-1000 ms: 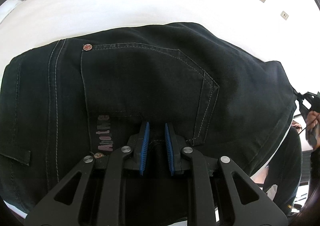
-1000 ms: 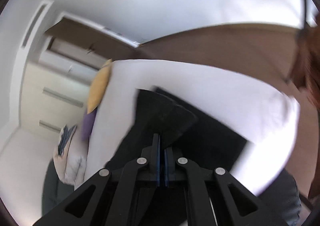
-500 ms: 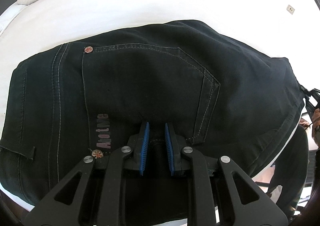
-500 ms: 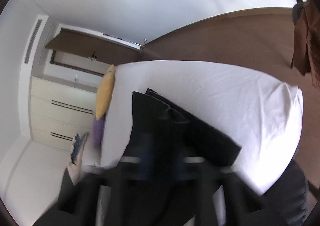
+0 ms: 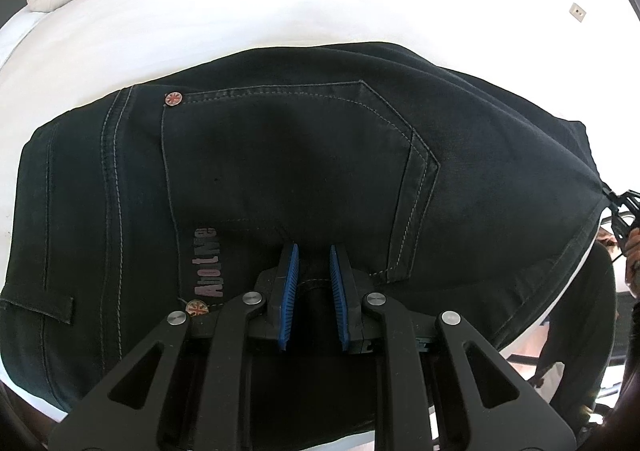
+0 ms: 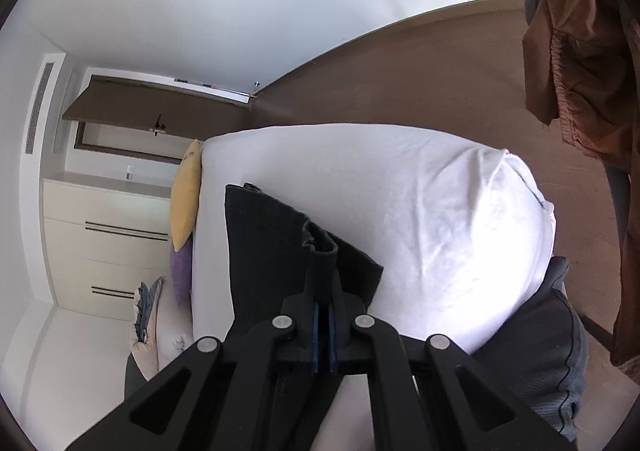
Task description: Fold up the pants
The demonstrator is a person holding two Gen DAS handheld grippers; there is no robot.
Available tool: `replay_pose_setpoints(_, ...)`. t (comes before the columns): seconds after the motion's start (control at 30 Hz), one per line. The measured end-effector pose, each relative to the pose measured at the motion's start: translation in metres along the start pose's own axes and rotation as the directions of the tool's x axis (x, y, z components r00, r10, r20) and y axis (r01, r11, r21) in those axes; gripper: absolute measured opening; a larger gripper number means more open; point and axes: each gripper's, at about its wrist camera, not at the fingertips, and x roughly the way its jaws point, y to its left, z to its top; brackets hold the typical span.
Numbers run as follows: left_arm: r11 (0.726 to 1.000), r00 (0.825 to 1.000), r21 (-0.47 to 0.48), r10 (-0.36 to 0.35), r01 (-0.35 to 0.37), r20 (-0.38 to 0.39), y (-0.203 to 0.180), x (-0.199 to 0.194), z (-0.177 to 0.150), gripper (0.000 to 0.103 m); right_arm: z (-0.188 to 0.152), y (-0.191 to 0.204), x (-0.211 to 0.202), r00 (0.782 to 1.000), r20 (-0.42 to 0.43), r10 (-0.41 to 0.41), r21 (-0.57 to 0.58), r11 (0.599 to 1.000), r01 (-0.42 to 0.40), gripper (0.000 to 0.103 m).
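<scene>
Your pants (image 5: 280, 171) lie spread on the white bed (image 5: 200, 23), seat side up, with the back pocket (image 5: 288, 155) filling the middle of the left view. The left gripper (image 5: 313, 251) sits at 6 o'clock over the waistband edge, its blue fingers (image 5: 290, 283) parted with dark cloth showing in the gap; they don't look clamped.

Your right gripper (image 6: 322, 305) is closed, fingers pinched on a bunched fold of the pants (image 6: 276, 251), which drape away toward 11 o'clock across the bed (image 6: 420, 211).

This is dark denim: expect it to be fairly heavy, soft enough to sag, and not slippery. Thick seams and the waistband hold shape best, so take hold there or at the hems rather than on a single loose layer, which would likely slide and leave the fold crooked.
</scene>
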Motion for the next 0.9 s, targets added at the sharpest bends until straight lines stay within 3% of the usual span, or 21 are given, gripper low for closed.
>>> replay_pose_setpoints(0.3,1.000,1.000,-0.001,-0.012,0.013,0.018,0.012,-0.009,-0.010,0.016,0.003,-0.002,0.006,1.000,-0.015,-0.015,-0.052,0.999,0.015,0.002)
replay_pose_setpoints(0.4,1.000,0.999,-0.012,-0.014,0.014,0.029,0.012,-0.012,-0.012,0.016,0.010,-0.003,-0.004,1.000,-0.015,-0.018,-0.033,0.999,0.017,0.006)
replay_pose_setpoints(0.43,1.000,0.999,-0.015,-0.014,0.014,0.033,0.013,-0.014,-0.013,0.016,0.013,-0.002,-0.012,0.998,0.028,-0.052,-0.045,0.998,0.054,0.015)
replay_pose_setpoints(0.47,1.000,0.999,-0.018,-0.013,0.014,0.037,0.014,-0.015,-0.014,0.017,0.016,0.000,-0.024,0.990,0.078,-0.117,-0.052,0.991,0.122,0.038)
replay_pose_setpoints(0.5,1.000,0.999,-0.019,-0.012,0.013,0.041,0.014,-0.017,-0.016,0.017,0.019,0.003,-0.040,0.976,0.138,-0.166,-0.057,0.983,0.175,0.044)
replay_pose_setpoints(0.57,1.000,0.999,-0.020,-0.013,0.014,0.050,0.016,-0.021,-0.020,0.017,0.020,0.014,-0.055,0.981,0.140,-0.134,-0.119,0.981,0.151,0.046)
replay_pose_setpoints(0.67,0.999,0.998,-0.027,-0.019,0.020,0.056,0.018,-0.022,-0.022,0.017,-0.004,0.043,-0.060,0.993,0.038,-0.110,-0.257,0.960,0.116,0.046)
replay_pose_setpoints(0.73,1.000,0.999,-0.021,-0.013,0.014,0.052,0.016,-0.023,-0.023,0.017,-0.040,0.064,-0.044,0.991,-0.125,-0.047,-0.329,0.944,0.003,0.046)
replay_pose_setpoints(0.83,1.000,0.999,-0.009,-0.001,0.002,0.048,0.013,-0.023,-0.023,0.017,-0.100,0.085,-0.006,0.935,-0.355,0.017,-0.332,0.932,-0.144,0.046)
replay_pose_setpoints(0.9,1.000,0.999,-0.002,0.002,-0.002,0.047,0.009,-0.024,-0.022,0.017,-0.139,0.093,0.024,0.874,-0.484,0.035,-0.295,0.934,-0.201,0.046)
